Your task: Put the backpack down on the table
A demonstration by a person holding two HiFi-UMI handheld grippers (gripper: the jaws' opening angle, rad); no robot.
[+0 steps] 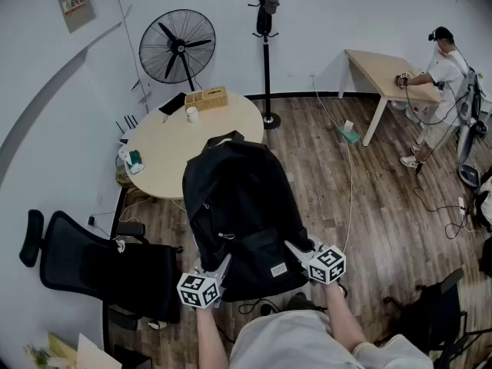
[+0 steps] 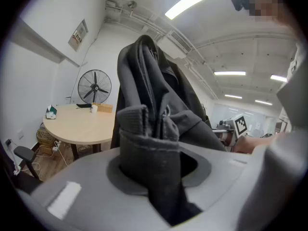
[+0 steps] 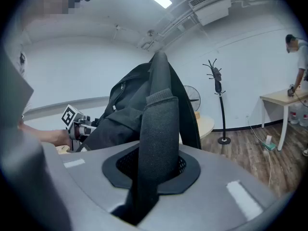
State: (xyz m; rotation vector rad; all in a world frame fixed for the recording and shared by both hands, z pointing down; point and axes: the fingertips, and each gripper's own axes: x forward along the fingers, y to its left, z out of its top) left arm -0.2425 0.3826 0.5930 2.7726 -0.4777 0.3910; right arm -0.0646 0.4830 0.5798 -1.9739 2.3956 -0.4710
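Note:
A black backpack (image 1: 240,214) hangs in the air in front of me, its top over the near edge of the round light wooden table (image 1: 165,148). My left gripper (image 1: 217,271) is shut on folded fabric at the pack's lower left side (image 2: 144,143). My right gripper (image 1: 298,252) is shut on a padded shoulder strap (image 3: 156,138) at the lower right. Each gripper view shows the bag (image 2: 154,81) rising from the jaws, and the bag (image 3: 144,95) hides what lies straight ahead. The table (image 2: 77,124) stands beyond at the left.
On the table sit a wicker box (image 1: 206,98), a white cup (image 1: 192,114), a dark flat item (image 1: 172,103) and a small green-and-white thing (image 1: 135,161). A black office chair (image 1: 92,264) stands left. A fan (image 1: 177,46), a coat stand (image 1: 266,21) and a person (image 1: 438,83) at a desk are farther off.

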